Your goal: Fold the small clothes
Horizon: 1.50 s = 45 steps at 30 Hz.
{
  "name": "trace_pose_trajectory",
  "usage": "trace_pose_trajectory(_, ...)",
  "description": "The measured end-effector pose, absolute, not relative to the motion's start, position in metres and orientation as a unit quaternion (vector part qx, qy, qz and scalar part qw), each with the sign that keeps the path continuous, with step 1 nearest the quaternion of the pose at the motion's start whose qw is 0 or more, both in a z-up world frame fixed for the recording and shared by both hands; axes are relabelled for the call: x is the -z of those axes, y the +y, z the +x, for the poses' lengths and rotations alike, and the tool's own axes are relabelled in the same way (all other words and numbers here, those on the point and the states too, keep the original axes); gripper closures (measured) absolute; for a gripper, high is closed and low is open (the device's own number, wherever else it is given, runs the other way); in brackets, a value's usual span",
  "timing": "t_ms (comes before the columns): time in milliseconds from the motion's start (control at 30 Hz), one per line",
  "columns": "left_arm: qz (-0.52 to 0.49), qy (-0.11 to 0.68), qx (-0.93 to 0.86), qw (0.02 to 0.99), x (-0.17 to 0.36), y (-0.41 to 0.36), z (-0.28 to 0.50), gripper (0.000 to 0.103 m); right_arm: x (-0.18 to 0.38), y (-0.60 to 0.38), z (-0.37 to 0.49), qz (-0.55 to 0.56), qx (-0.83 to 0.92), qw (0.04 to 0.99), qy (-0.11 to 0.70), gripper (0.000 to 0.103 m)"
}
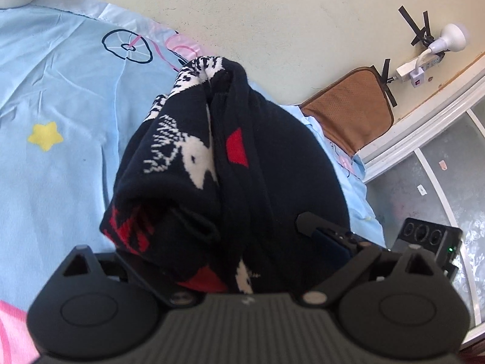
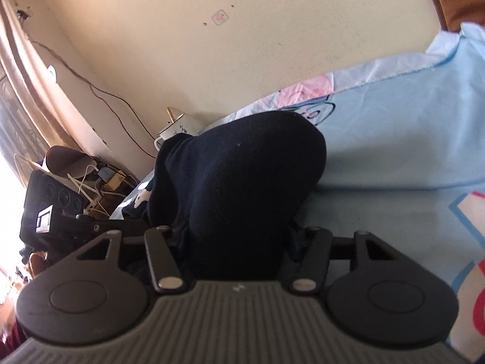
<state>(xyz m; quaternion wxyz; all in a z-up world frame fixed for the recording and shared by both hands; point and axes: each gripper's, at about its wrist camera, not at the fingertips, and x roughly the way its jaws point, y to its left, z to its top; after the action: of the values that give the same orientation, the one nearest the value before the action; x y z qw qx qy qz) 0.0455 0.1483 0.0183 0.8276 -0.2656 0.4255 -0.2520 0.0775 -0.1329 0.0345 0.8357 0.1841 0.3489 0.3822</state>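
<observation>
Dark knitted garment [image 1: 230,163] with white reindeer and red patches, bunched up between and ahead of the left gripper [image 1: 230,242] fingers, over the light blue printed sheet [image 1: 60,97]. Left jaws spread wide; pad contact hidden, grip impossible to tell. Right gripper [image 2: 239,236] about half open, dark cloth filling the gap; grip likewise unclear.

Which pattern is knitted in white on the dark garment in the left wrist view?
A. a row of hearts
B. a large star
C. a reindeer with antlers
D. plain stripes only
C: the dark garment carries a white reindeer figure with branching antlers, beside a red patch; the only star is the yellow one printed on the blue bedsheet.
</observation>
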Motion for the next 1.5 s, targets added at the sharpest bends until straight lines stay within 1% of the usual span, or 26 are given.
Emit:
trace_pose_trajectory(33, -0.261, 0.423, 0.245, 0.832, -0.021, 0.145, 0.044, 0.013, -0.039, -0.13, 0.071, 0.163, -0.384, 0.845, 0.334, 0.048)
trace_pose_trajectory(100, -0.261, 0.415, 0.247, 0.836, -0.03, 0.138, 0.044, 0.013, -0.05, -0.124, 0.059, 0.124, -0.39, 0.863, 0.296, 0.05)
trace_pose_trajectory(233, -0.251, 0.39, 0.281, 0.84, -0.054, 0.113, 0.055, 0.013, -0.074, -0.138, 0.052, 0.112, -0.379, 0.891, 0.221, 0.051)
trace_pose_trajectory(300, -0.24, 0.385, 0.294, 0.841, -0.06, 0.099, 0.068, 0.013, -0.082, -0.155, 0.058, 0.119, -0.37, 0.898, 0.207, 0.051)
trace_pose_trajectory(400, -0.23, 0.404, 0.306, 0.831, -0.052, 0.077, 0.089, 0.013, -0.078, -0.181, 0.074, 0.144, -0.347, 0.899, 0.226, 0.051)
trace_pose_trajectory(533, -0.211, 0.438, 0.3, 0.821, -0.028, 0.054, 0.102, 0.013, -0.047, -0.217, 0.1, 0.204, -0.312, 0.879, 0.298, 0.051)
trace_pose_trajectory(600, -0.196, 0.434, 0.299, 0.827, -0.027, 0.053, 0.1, 0.009, -0.03, -0.227, 0.106, 0.238, -0.303, 0.865, 0.322, 0.049)
trace_pose_trajectory(633, -0.194, 0.432, 0.297, 0.829, -0.028, 0.055, 0.1, 0.003, -0.027, -0.228, 0.106, 0.252, -0.304, 0.86, 0.324, 0.048)
trace_pose_trajectory(667, -0.193, 0.429, 0.289, 0.834, -0.029, 0.058, 0.1, 0.0, -0.027, -0.225, 0.106, 0.258, -0.308, 0.856, 0.327, 0.044)
trace_pose_trajectory(700, -0.189, 0.428, 0.278, 0.839, -0.029, 0.061, 0.1, 0.0, -0.029, -0.226, 0.107, 0.257, -0.31, 0.853, 0.331, 0.039)
trace_pose_trajectory(733, -0.188, 0.431, 0.273, 0.839, -0.027, 0.062, 0.102, 0.0, -0.028, -0.227, 0.107, 0.257, -0.307, 0.853, 0.334, 0.038)
trace_pose_trajectory(767, -0.192, 0.435, 0.271, 0.837, -0.025, 0.063, 0.104, 0.001, -0.028, -0.227, 0.107, 0.258, -0.303, 0.854, 0.335, 0.033)
trace_pose_trajectory(800, -0.197, 0.439, 0.275, 0.832, -0.021, 0.062, 0.106, 0.002, -0.027, -0.228, 0.105, 0.259, -0.299, 0.853, 0.339, 0.032)
trace_pose_trajectory(833, -0.202, 0.444, 0.285, 0.825, -0.016, 0.059, 0.107, 0.008, -0.024, -0.227, 0.106, 0.259, -0.299, 0.851, 0.347, 0.033)
trace_pose_trajectory(867, -0.196, 0.438, 0.287, 0.829, -0.016, 0.054, 0.105, 0.018, -0.023, -0.224, 0.108, 0.26, -0.303, 0.845, 0.355, 0.037)
trace_pose_trajectory(900, -0.186, 0.441, 0.291, 0.829, -0.017, 0.048, 0.104, 0.024, -0.023, -0.22, 0.108, 0.262, -0.305, 0.844, 0.355, 0.043)
trace_pose_trajectory(933, -0.181, 0.439, 0.29, 0.831, -0.019, 0.044, 0.103, 0.03, -0.026, -0.219, 0.106, 0.261, -0.309, 0.844, 0.352, 0.046)
trace_pose_trajectory(967, -0.181, 0.434, 0.289, 0.834, -0.022, 0.041, 0.103, 0.035, -0.03, -0.218, 0.106, 0.259, -0.311, 0.845, 0.348, 0.05)
trace_pose_trajectory(1033, -0.193, 0.424, 0.292, 0.835, -0.032, 0.045, 0.106, 0.04, -0.039, -0.216, 0.108, 0.253, -0.315, 0.852, 0.333, 0.051)
trace_pose_trajectory(1133, -0.207, 0.395, 0.299, 0.844, -0.049, 0.054, 0.111, 0.042, -0.056, -0.216, 0.115, 0.246, -0.331, 0.862, 0.294, 0.052)
trace_pose_trajectory(1233, -0.206, 0.39, 0.281, 0.852, -0.054, 0.05, 0.122, 0.042, -0.068, -0.212, 0.13, 0.228, -0.342, 0.869, 0.275, 0.051)
trace_pose_trajectory(1300, -0.201, 0.406, 0.27, 0.849, -0.042, 0.045, 0.133, 0.042, -0.064, -0.208, 0.146, 0.211, -0.337, 0.867, 0.3, 0.051)
trace_pose_trajectory(1367, -0.205, 0.441, 0.256, 0.835, -0.018, 0.042, 0.146, 0.044, -0.047, -0.208, 0.163, 0.213, -0.314, 0.861, 0.339, 0.05)
trace_pose_trajectory(1400, -0.21, 0.433, 0.259, 0.837, -0.01, 0.043, 0.145, 0.042, -0.033, -0.207, 0.169, 0.21, -0.293, 0.858, 0.366, 0.046)
trace_pose_trajectory(1433, -0.202, 0.423, 0.262, 0.844, -0.008, 0.041, 0.142, 0.042, -0.023, -0.208, 0.169, 0.203, -0.276, 0.863, 0.371, 0.042)
trace_pose_trajectory(1500, -0.185, 0.416, 0.256, 0.853, -0.009, 0.036, 0.138, 0.04, -0.017, -0.213, 0.166, 0.216, -0.274, 0.865, 0.362, 0.039)
